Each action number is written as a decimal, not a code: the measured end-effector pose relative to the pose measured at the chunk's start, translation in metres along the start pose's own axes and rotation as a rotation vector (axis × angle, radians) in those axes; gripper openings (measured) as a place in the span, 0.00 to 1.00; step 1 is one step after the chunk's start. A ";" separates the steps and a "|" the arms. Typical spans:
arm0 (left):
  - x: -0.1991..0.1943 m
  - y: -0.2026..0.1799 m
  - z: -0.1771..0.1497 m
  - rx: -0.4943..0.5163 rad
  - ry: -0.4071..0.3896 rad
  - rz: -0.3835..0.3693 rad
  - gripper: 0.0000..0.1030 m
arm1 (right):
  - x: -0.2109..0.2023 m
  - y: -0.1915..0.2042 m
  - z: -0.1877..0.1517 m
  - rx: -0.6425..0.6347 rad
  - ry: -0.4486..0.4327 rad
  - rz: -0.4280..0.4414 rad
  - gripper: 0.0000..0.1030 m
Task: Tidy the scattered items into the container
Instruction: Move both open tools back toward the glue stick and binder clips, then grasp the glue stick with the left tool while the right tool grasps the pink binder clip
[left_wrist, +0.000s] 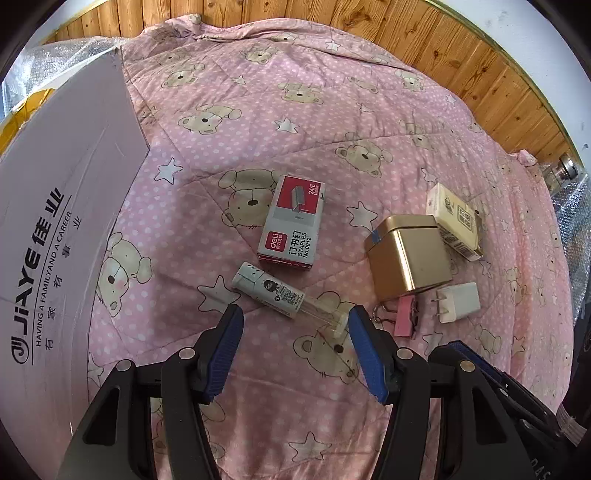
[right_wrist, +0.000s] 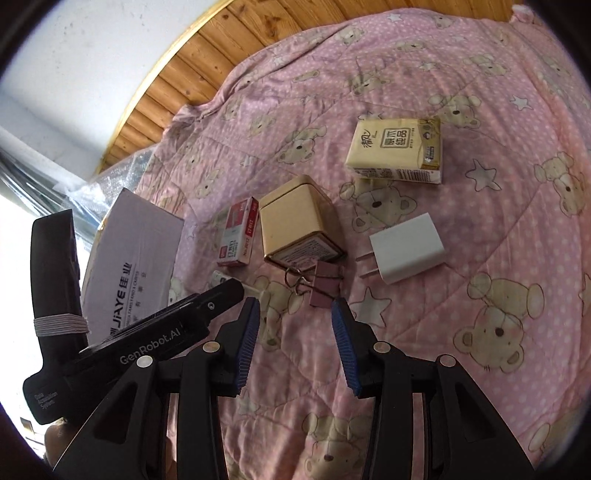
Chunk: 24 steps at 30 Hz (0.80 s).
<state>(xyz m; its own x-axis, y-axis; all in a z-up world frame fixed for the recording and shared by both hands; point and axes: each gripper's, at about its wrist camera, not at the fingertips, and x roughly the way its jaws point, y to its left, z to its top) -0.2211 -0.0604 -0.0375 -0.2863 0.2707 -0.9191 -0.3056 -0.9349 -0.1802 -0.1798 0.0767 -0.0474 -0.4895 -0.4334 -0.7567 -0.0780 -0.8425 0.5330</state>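
Both tongs, the left gripper (left_wrist: 295, 325) and right gripper (right_wrist: 295, 314), are gaping wide and empty, the left facing the lead tube (left_wrist: 284, 295) lying on the quilt (left_wrist: 332, 110): judged light, rigid, slippery, best pinched across its mid-barrel.

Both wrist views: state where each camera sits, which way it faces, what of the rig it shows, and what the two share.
Left wrist: sits behind the open left gripper, looking down at the toothpick tube and staple box, cardboard box at left; own fingers show.
Right wrist: sits behind the open right gripper, aimed at the binder clip and charger; own fingers and the left gripper's body show.
Shared: gold tin, tissue pack, pink quilt.
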 end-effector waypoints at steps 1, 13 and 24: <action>0.004 0.001 0.002 -0.005 0.007 0.005 0.59 | 0.005 0.001 0.003 -0.010 0.004 -0.010 0.43; 0.022 0.005 0.008 0.031 -0.026 0.043 0.43 | 0.022 -0.002 0.014 -0.058 0.007 -0.010 0.17; 0.020 0.015 0.010 0.018 -0.025 0.000 0.44 | 0.027 -0.013 0.012 -0.006 0.031 -0.026 0.18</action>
<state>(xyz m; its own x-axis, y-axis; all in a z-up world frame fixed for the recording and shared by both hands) -0.2406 -0.0665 -0.0553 -0.3088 0.2769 -0.9099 -0.3221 -0.9306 -0.1739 -0.2022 0.0800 -0.0699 -0.4605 -0.4210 -0.7815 -0.0853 -0.8553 0.5110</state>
